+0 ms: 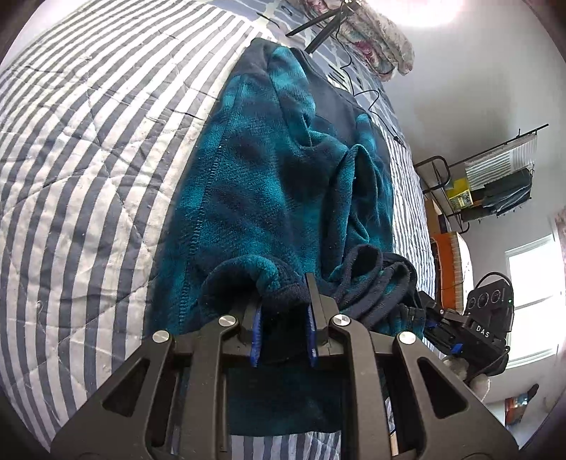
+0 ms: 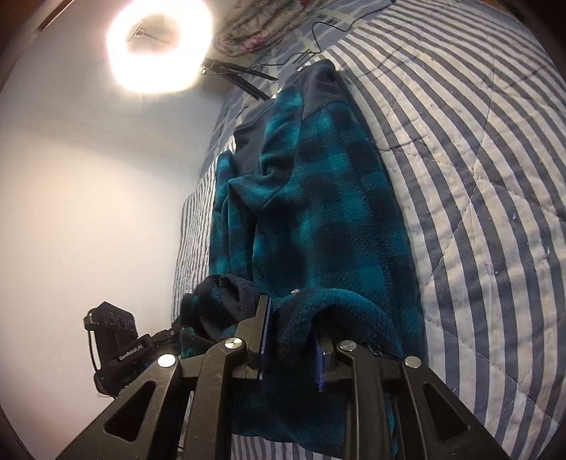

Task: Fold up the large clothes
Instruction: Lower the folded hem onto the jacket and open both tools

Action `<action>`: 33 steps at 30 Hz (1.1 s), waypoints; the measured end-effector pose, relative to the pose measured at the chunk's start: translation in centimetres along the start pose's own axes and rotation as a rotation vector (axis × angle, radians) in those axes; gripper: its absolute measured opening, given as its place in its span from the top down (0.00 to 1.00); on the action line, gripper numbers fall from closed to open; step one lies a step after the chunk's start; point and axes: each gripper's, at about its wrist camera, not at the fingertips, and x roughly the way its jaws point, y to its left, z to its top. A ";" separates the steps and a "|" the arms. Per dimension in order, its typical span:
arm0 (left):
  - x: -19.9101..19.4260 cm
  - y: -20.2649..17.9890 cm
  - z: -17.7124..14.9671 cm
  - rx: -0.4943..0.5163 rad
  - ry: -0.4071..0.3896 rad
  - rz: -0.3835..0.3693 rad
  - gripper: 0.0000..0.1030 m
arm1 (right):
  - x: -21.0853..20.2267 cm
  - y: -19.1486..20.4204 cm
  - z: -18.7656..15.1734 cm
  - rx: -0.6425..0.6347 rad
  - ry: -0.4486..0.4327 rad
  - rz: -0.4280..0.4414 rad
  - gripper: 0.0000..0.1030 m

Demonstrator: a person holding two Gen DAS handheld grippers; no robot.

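Note:
A teal and navy plaid fleece garment [image 1: 276, 177] [image 2: 318, 212] lies lengthwise on a striped quilt [image 1: 88, 159] [image 2: 477, 177], folded into a long strip. Its near hem is rolled up off the bed. My left gripper [image 1: 283, 297] is shut on one bunch of that hem, with fleece filling the gap between its blue pads. My right gripper [image 2: 292, 318] grips the other bunch of hem the same way. Each wrist view shows the other gripper's body beside the hem: the right one [image 1: 488, 325] and the left one [image 2: 116, 346].
Tripod legs [image 1: 318, 24] and a black cable [image 1: 368, 99] lie on the bed beyond the garment, near a floral pillow [image 1: 382, 39]. A wire rack [image 1: 495, 184] and a window [image 1: 530, 283] are past the bed's edge. A ring light [image 2: 159, 46] glares.

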 end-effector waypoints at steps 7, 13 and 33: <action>-0.4 0.4 1.0 -0.055 0.042 -0.072 0.72 | -2.6 -0.7 0.6 0.062 -0.069 0.097 0.33; -2.8 0.2 2.4 -0.085 -0.014 -0.144 0.49 | -6.0 1.5 0.3 -0.041 -0.092 0.164 0.53; -5.5 -0.9 -0.3 0.163 -0.101 0.026 0.49 | 9.3 8.8 -2.8 -0.576 0.166 -0.163 0.80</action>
